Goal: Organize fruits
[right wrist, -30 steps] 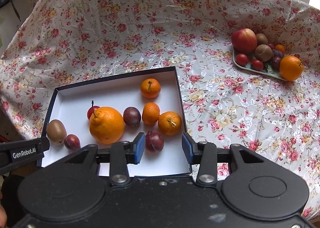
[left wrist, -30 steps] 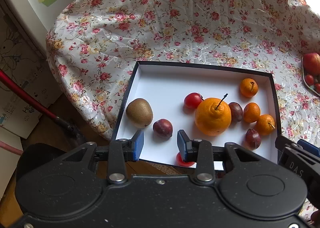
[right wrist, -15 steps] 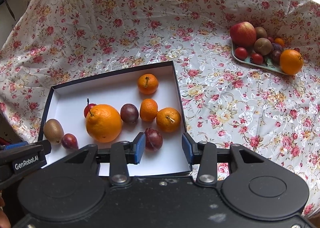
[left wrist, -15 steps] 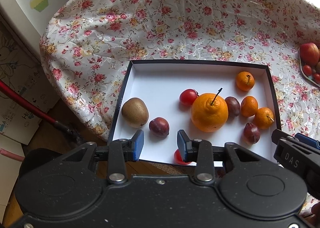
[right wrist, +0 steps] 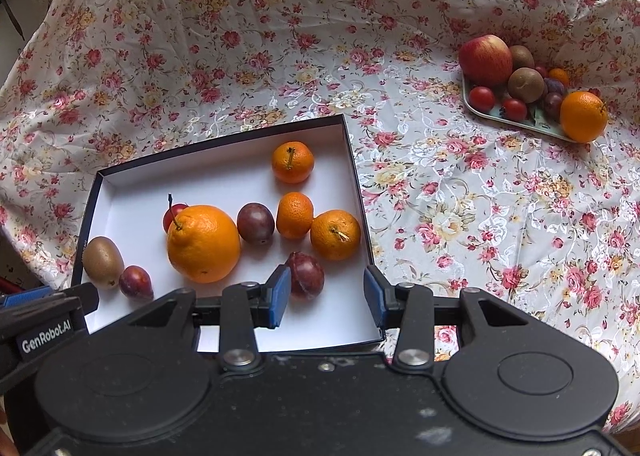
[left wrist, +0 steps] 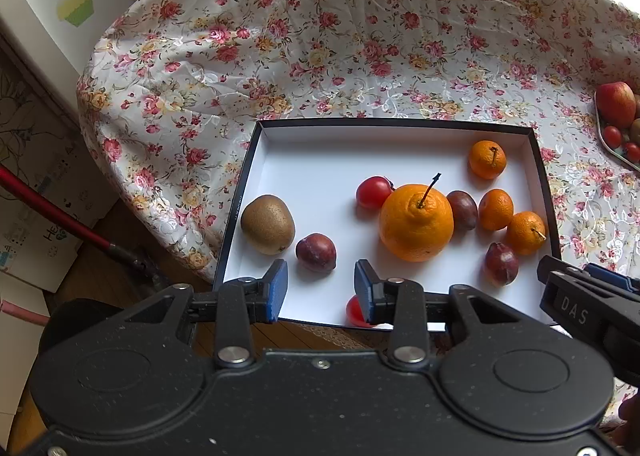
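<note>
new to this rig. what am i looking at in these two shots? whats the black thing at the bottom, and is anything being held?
No robot arm here: a person holds one two-finger claw in each hand, with a fisheye camera on each looking along the fingers. The black bulk is the tool body.

The left claw and right claw are both open and hold nothing.

On the floral cloth sits a white box with a large orange, mandarins, plums, a kiwi and small red fruits. A tray farther right holds more fruit.
</note>
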Demonstrator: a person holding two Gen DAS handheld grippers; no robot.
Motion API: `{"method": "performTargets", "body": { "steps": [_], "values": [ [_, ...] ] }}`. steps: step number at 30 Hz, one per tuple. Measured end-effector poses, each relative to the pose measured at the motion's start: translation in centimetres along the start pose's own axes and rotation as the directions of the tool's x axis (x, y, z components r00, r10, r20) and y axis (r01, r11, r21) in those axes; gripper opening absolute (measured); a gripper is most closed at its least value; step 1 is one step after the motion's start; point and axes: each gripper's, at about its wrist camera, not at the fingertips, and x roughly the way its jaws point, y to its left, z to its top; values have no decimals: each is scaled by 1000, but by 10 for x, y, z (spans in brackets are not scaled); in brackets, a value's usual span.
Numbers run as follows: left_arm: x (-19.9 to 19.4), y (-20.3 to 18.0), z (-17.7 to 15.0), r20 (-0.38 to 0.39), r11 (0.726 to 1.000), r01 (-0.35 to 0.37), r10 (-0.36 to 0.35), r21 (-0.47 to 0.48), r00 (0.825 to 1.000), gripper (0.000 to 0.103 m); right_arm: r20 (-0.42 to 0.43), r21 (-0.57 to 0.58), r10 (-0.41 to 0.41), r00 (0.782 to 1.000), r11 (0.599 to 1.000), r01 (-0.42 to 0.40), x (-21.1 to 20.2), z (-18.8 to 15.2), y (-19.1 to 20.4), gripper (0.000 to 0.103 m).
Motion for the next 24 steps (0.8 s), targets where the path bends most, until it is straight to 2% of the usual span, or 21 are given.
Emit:
{"method": "performTargets", "body": {
  "steps": [24],
  "values": [
    [-2, -2, -1, 0, 1000, -3, 3, 15, 1000, 46, -8, 4, -3, 1000, 1000, 3, 3, 1, -1, 44]
  ]
}}
